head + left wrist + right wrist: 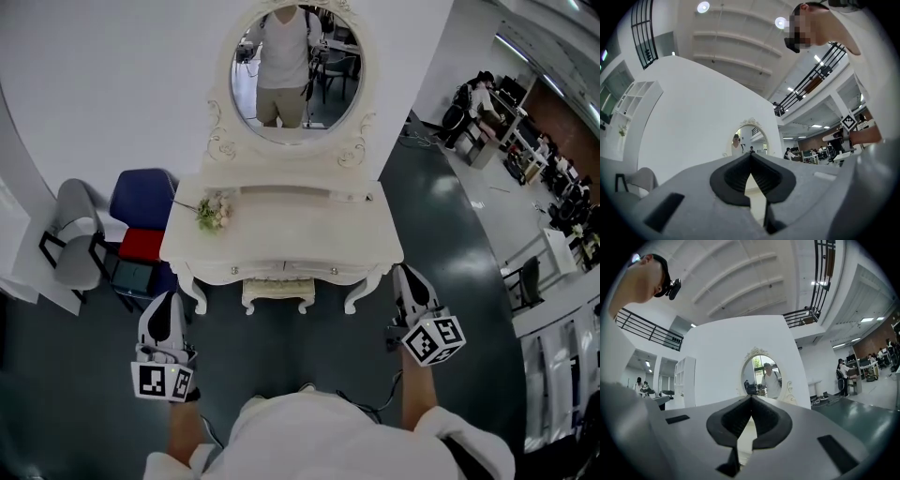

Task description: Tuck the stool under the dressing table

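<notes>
The left claw and the right claw are both closed with nothing in them. Ahead and between them, the small cream cushioned stool sits tucked under the cream carved dressing table.

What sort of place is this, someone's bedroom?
Probably not: it looks like a staged corner in a big open office. The dressing table and oval mirror stand near staffed desks.

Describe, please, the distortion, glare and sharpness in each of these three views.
Head view: wide-angle bend at the edges, even light, dressing table sharp. Left gripper view: round black vignette, ceiling lamps glare, left gripper looms large. Right gripper view: same vignette, right gripper likewise large.
</notes>
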{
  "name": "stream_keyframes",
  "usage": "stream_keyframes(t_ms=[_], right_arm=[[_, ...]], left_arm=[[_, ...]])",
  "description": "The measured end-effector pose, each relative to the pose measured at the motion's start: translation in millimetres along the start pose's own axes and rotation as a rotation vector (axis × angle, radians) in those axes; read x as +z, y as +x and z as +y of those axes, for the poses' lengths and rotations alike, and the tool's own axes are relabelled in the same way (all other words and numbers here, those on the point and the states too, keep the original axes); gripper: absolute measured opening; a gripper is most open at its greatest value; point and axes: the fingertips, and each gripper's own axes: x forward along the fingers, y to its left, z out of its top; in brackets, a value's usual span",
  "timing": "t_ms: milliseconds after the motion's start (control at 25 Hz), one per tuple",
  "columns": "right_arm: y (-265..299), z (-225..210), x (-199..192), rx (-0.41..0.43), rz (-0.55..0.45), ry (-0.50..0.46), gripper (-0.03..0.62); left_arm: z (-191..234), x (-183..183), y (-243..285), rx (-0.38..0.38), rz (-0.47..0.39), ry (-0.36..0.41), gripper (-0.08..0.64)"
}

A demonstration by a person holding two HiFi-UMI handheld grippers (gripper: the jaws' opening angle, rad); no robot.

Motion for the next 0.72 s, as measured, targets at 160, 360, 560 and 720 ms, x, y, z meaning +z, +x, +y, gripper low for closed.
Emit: stream_keyframes(t_ms=[160, 360, 560, 720], right_arm=[[-14.5, 0.5, 10.3, -0.006, -0.013, 0.015, 0.0], [-37.0, -2.2, 20.3, -0.057, -0.016, -0.034, 0.0], [-46.7, -4.6, 22.6, -0.075, -0.017, -0.035, 0.0], [-53.8, -0.6, 14.6, -0.068, -0.006, -0.021, 0.0]], left_arm=[[-3.5, 5.5, -18.8, 0.029, -0.002, -0.017, 0.015], [-7.8, 12.8, -29.0, 0.035, -0.002, 0.027, 0.017], [-20.1, 11.1, -29.8, 0.004, 0.009, 0.029, 0.017], [-29.7, 2.6, -39.9, -0.005, 0.026, 0.015, 0.017]])
